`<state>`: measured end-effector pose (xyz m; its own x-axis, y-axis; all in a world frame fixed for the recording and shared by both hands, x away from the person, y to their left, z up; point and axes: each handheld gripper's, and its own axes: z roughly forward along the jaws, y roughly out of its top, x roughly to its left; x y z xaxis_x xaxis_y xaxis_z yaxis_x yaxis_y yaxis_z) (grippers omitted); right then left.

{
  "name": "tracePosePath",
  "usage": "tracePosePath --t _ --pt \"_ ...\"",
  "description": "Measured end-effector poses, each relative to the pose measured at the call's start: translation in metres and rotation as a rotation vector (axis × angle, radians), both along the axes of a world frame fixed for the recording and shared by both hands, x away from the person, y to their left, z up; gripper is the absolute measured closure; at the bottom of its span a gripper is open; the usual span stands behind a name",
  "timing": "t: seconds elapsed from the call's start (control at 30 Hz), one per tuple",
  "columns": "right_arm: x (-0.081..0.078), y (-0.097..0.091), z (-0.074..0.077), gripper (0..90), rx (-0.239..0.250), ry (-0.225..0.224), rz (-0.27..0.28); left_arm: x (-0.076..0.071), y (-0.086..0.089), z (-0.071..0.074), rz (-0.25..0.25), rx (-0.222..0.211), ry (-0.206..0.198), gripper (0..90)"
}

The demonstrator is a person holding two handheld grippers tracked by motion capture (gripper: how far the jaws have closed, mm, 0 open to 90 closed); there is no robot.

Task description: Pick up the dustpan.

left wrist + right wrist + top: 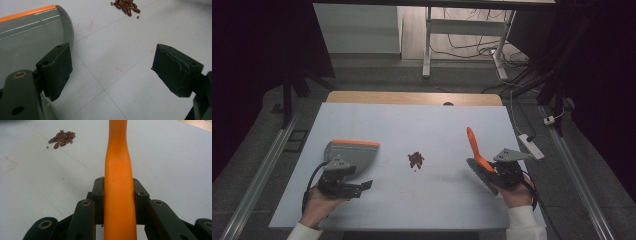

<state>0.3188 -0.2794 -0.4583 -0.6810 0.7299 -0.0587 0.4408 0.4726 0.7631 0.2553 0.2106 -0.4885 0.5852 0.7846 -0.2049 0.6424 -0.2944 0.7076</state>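
From above, I am clamping my right gripper (492, 172) on the brush (477, 152), its orange handle slanting up and away, bristles low beside the jaws. The beans (415, 159) lie to its left, midway toward the dustpan (353, 152).

Along my left gripper (112, 72), jaws are gaping empty; the dustpan sits just left.

Along my right gripper, the handle is running straight ahead; beans lie up-left.

The left tongs (362, 186) lie low and level in the left hand (319, 202), jaws spread wide with nothing between them; the right tongs (492, 172), held by the right hand (517, 195), are clamped tight, tips angled up.
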Motion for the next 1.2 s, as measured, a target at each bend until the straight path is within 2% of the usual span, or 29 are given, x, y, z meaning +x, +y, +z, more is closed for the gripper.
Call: tracePosePath --t 0.23,0.37,0.6,0.7,0.8,0.93,1.1,1.2 --pt "0.004 0.001 -0.003 70.3 0.0 0.002 0.005 0.004 -0.003 0.001 -0.008 0.0 0.006 17.2" --pt "0.006 0.003 -0.004 70.3 -0.01 0.005 -0.001 0.007 -0.006 0.003 -0.03 0.007 0.011 17.4" --pt "0.001 0.008 -0.004 70.3 -0.013 -0.001 -0.01 0.011 -0.009 0.007 -0.018 0.018 0.017 18.0" --pt "0.001 0.009 -0.002 70.3 -0.007 -0.009 -0.02 0.013 -0.009 0.009 -0.008 0.016 0.021 18.0" --pt "-0.002 0.009 -0.003 70.3 -0.005 -0.009 -0.024 0.016 -0.011 0.012 0.013 0.029 0.047 18.7" --pt "-0.002 0.007 -0.004 70.3 -0.01 -0.006 -0.035 0.017 -0.009 0.015 0.016 0.041 0.069 18.8" --pt "0.0 0.011 -0.003 70.3 -0.005 -0.012 -0.021 0.02 -0.006 0.02 0.069 0.056 0.082 18.9" --pt "0.0 0.013 -0.005 70.3 -0.01 -0.013 -0.014 0.019 -0.005 0.023 0.102 0.083 0.088 18.7"
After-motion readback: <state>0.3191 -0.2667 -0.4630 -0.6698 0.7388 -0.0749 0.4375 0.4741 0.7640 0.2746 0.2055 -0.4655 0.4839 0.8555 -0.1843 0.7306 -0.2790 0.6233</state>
